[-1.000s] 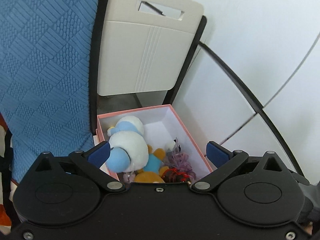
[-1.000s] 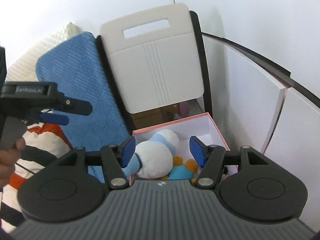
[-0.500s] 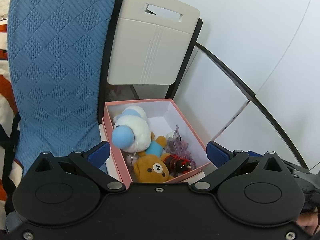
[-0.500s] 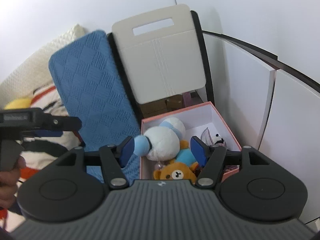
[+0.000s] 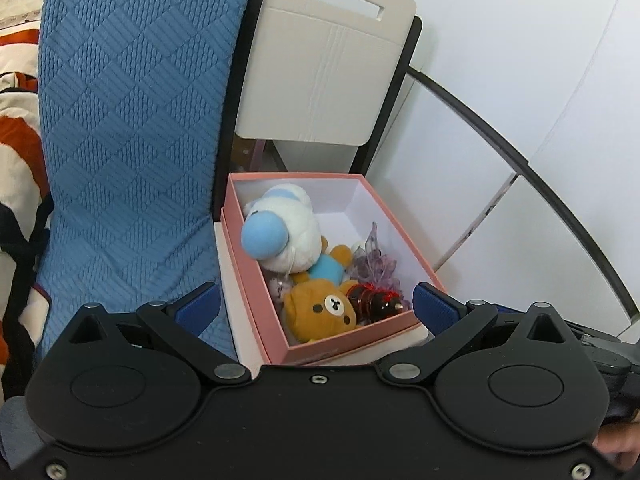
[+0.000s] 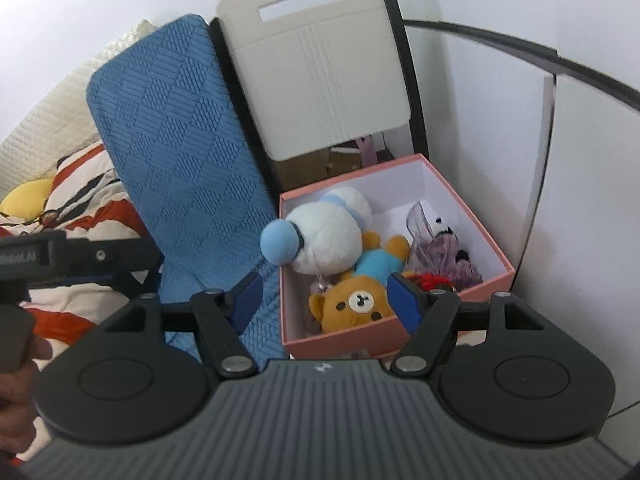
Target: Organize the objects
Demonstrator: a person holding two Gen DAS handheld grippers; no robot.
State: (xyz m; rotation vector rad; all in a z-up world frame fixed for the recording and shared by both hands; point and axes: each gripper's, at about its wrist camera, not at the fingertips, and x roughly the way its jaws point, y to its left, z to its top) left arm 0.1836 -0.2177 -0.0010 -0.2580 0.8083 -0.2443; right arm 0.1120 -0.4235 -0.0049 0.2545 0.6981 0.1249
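One pink box point(image 5: 276, 322) is seen just ahead of and below the left gripper point(image 5: 316, 308), between its two blue pads point(image 5: 200, 306). The pads are spread wide apart and nothing is held between them. The box is open, with no lid on it.

Inside the box, one white plush with a blue nose point(image 5: 280, 234) is seen at the far left side. One brown bear plush point(image 5: 322, 310) is seen in the corner nearest the gripper, face up. One small plush in a light blue shirt point(image 5: 328, 268) is tucked between the two. One purple see-through pouch point(image 5: 374, 266) is seen to the right, and one dark red shiny thing point(image 5: 374, 302) lies below it, just beside the bear. What the red thing is cannot be told.

One blue quilted cushion point(image 5: 132, 128) is leaned up on the left of the box, and one beige chair back point(image 5: 324, 80) is stood behind it.

In the right wrist view, the right gripper point(image 6: 324, 300) is held near the same box point(image 6: 384, 338). Its jaws have just been opening and are now apart, with nothing pressed between them. The bear point(image 6: 354, 306) shows in the gap, lower down in the box. The left gripper point(image 6: 132, 268) is seen far to the left, over a striped blanket point(image 6: 80, 208). One yellow thing point(image 6: 26, 198) is seen at the far left edge.
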